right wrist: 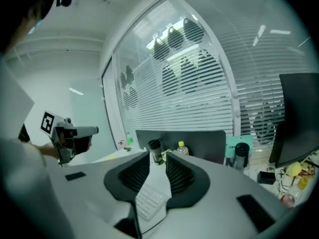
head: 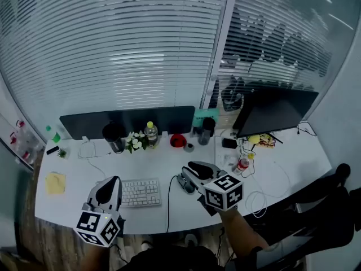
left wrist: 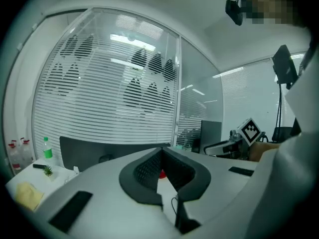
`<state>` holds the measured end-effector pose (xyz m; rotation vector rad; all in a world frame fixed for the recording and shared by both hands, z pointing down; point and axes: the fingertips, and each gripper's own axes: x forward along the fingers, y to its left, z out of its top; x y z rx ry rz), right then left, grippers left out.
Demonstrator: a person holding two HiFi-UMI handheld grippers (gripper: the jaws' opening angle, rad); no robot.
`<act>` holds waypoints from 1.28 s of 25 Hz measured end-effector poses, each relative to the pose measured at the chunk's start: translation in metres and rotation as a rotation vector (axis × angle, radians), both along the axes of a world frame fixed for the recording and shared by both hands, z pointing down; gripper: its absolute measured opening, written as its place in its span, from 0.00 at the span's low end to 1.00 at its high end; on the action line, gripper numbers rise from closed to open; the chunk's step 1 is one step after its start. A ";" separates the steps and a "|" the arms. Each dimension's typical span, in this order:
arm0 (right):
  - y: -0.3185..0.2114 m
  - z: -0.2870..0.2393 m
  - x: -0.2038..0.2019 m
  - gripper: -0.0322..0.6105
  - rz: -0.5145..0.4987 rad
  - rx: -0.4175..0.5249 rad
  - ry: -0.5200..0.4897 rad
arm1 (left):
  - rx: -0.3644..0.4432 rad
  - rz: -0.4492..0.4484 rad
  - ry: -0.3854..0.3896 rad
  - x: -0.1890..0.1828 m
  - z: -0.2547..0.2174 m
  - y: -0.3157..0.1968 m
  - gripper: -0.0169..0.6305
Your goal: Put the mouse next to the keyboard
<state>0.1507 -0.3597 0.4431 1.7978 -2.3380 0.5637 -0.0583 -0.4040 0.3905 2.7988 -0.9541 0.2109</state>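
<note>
A white keyboard (head: pixel 141 192) lies near the front edge of the white desk (head: pixel 73 168). My right gripper (head: pixel 183 182) hovers just right of it. In the right gripper view the jaws (right wrist: pixel 157 166) stand a narrow gap apart, with only the keyboard (right wrist: pixel 149 200) and bare desk showing between them. A small dark grey shape sits at the jaw tips in the head view; I cannot tell whether it is the mouse. A black cable (head: pixel 168 208) runs from there to the desk front. My left gripper (head: pixel 111 180) hangs left of the keyboard, its pads (left wrist: pixel 149 171) meeting at the tips, empty.
Behind the keyboard stand a black cup (head: pixel 114 137), white flowers (head: pixel 134 141), a bottle (head: pixel 151 133) and a red object (head: pixel 178 140). A dark divider (head: pixel 127 120) and a black monitor (head: pixel 276 110) line the back. Loose cables (head: pixel 256 199) lie right; a yellow cloth (head: pixel 55 183) lies left.
</note>
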 end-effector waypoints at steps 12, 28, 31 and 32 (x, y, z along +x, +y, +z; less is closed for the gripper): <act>0.024 -0.071 -0.017 0.05 0.008 0.130 0.041 | 0.111 -0.124 -0.111 0.002 -0.022 -0.003 0.07; 0.034 -0.086 -0.014 0.05 0.033 0.159 0.084 | 0.133 -0.102 -0.041 0.016 -0.049 0.008 0.07; 0.035 -0.084 -0.013 0.05 0.037 0.156 0.087 | 0.115 -0.101 -0.047 0.016 -0.046 0.010 0.07; 0.036 -0.084 -0.013 0.05 0.039 0.156 0.086 | 0.115 -0.104 -0.050 0.015 -0.045 0.011 0.07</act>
